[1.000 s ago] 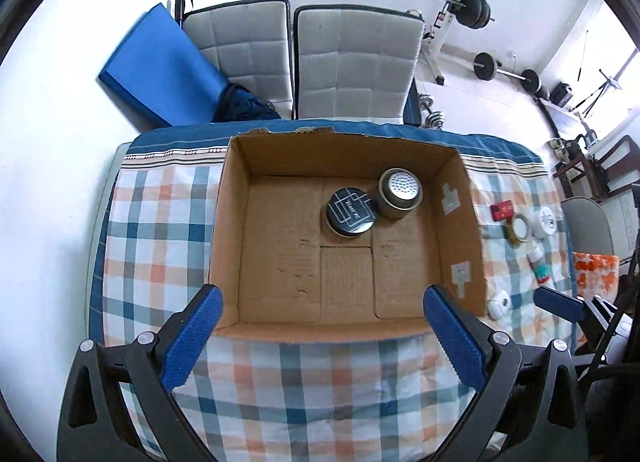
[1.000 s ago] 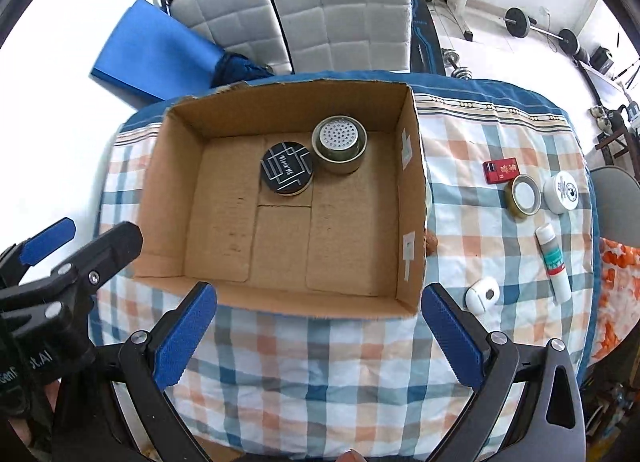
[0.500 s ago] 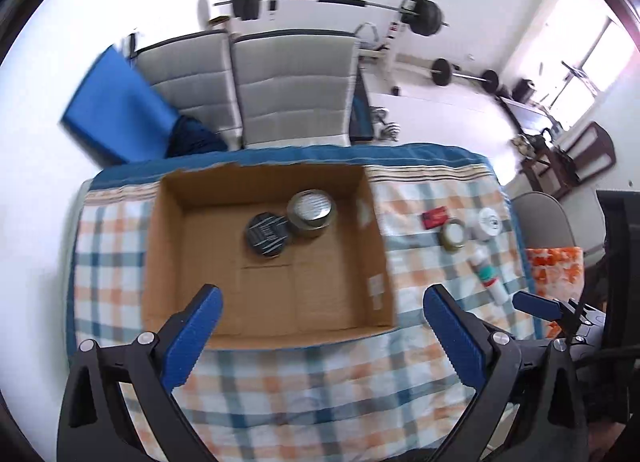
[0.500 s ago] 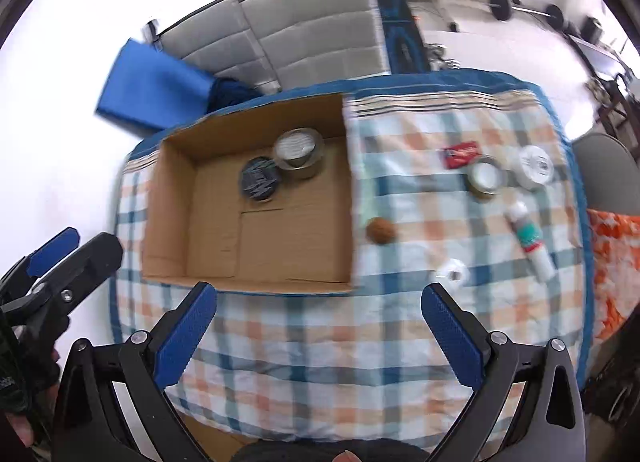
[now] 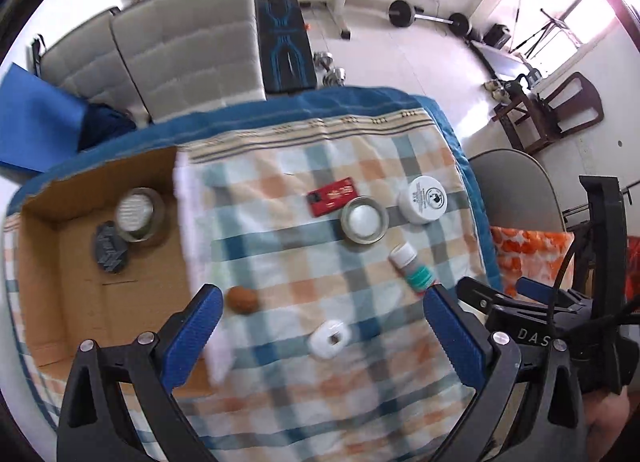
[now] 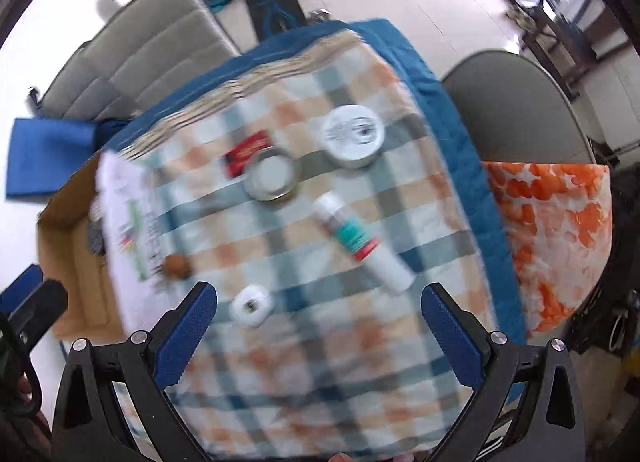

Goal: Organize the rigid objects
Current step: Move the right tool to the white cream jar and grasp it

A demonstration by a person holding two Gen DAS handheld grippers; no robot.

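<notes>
Both tools hang spread and empty above the worktop (image 5: 360, 402). The small white disc (image 6: 252, 307) lies just beyond the right tool (image 6: 319, 318), nearer its left finger. In the left tool's (image 5: 320, 332) view the disc sits between the 2 fingers.

Your work surface is a table draped in a checked cloth (image 5: 360, 390) with a blue border. A cardboard box (image 5: 52, 326) sits on it at 9 o'clock. At 12 you have a red card (image 5: 333, 196) touching a metal lid (image 5: 364, 219), with a white jar (image 5: 425, 199) just beside them at 1. A white tube (image 6: 362, 243) lies at 3, a brown ball (image 5: 241, 299) beside the box, and a small white round piece (image 5: 329, 339) near the front edge at 6.
</notes>
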